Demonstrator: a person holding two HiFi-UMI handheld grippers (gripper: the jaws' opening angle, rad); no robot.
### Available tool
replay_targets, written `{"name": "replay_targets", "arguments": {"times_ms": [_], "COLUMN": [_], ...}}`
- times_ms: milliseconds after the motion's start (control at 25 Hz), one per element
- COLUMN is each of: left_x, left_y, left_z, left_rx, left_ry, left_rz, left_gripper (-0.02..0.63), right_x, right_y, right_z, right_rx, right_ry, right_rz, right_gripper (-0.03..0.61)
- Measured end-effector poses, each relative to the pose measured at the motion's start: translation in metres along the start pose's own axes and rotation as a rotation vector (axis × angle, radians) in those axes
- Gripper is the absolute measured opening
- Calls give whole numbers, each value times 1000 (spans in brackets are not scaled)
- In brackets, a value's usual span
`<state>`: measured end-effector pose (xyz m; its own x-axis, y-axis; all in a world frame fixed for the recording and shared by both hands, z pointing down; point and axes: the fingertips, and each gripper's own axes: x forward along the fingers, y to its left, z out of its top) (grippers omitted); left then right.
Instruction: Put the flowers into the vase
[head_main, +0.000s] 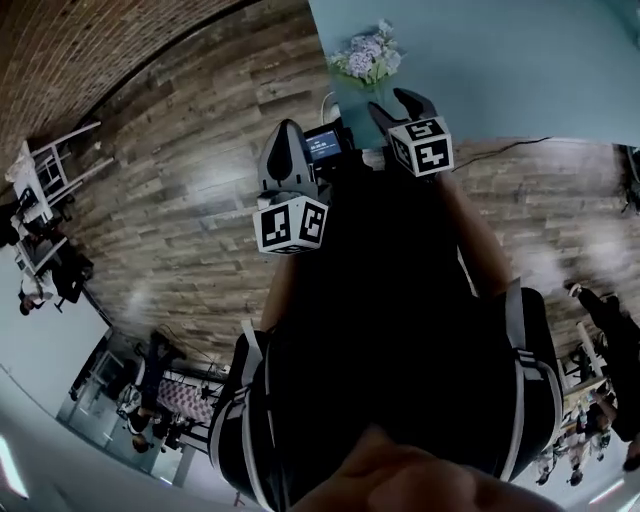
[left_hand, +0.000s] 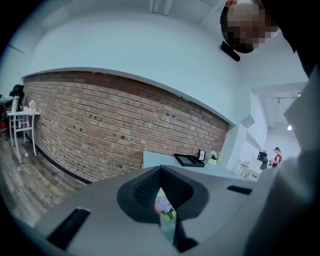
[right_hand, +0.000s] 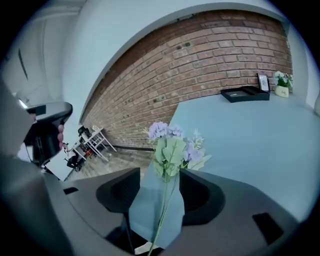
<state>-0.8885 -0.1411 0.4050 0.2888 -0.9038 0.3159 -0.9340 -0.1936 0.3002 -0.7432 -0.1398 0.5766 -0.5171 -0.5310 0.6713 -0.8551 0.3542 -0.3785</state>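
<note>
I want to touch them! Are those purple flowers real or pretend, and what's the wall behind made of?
The flowers look pretend, probably fabric or plastic: the leaves are flat, even and matte, and the stem is thin and stiff. I can't be sure, though. The wall looks like rough red brick with pale mortar lines.

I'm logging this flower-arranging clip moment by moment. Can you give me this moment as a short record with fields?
Flowers: purple blooms, green leaves, at the edge of the pale blue table
Right hand-held gripper: jaws apart, flower stem between them, not gripping it
Left hand-held gripper: jaws together, empty, aimed towards the flowers
Vase: cannot be made out
Backdrop: brick wall
</note>
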Motion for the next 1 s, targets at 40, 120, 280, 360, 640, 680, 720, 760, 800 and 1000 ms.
{"name": "replay_targets", "arguments": {"times_ms": [40, 120, 280, 360, 640, 680, 720, 760, 800, 1000], "left_x": [5, 13, 24, 28, 37, 37, 38, 40, 42, 52], "left_y": [7, 20, 57, 69, 95, 95, 94, 93, 94, 93], "left_z": [1, 1, 6, 8, 8, 8, 8, 7, 7, 5], "left_rx": [-8, -29, -73, -87, -125, -128, -130, -130, -130, -129], "left_ry": [4, 10, 21, 35, 66, 68, 70, 74, 80, 107], "left_rz": [-19, -56, -101, -134, -184, -190, -198, -207, -216, -261], "left_gripper": [14, 14, 14, 14, 14, 14, 14, 14, 14, 14], "right_x": [10, 27, 60, 71, 100, 103, 105, 106, 105, 83], "right_y": [-7, -22, -33, -35, -45, -45, -41, -38, -39, -52], "right_z": [-3, -12, -19, -19, -24, -27, -31, -33, -32, -9], "right_rx": [3, 34, 106, 119, 131, 123, 123, 124, 112, 232], "right_ry": [28, 94, 219, 272, 377, 395, 415, 434, 444, 318], "right_rz": [-36, -102, -164, -192, -337, -340, -328, -311, -313, -328], "right_gripper": [237, 252, 273, 278, 276, 271, 232, 180, 158, 94]}}
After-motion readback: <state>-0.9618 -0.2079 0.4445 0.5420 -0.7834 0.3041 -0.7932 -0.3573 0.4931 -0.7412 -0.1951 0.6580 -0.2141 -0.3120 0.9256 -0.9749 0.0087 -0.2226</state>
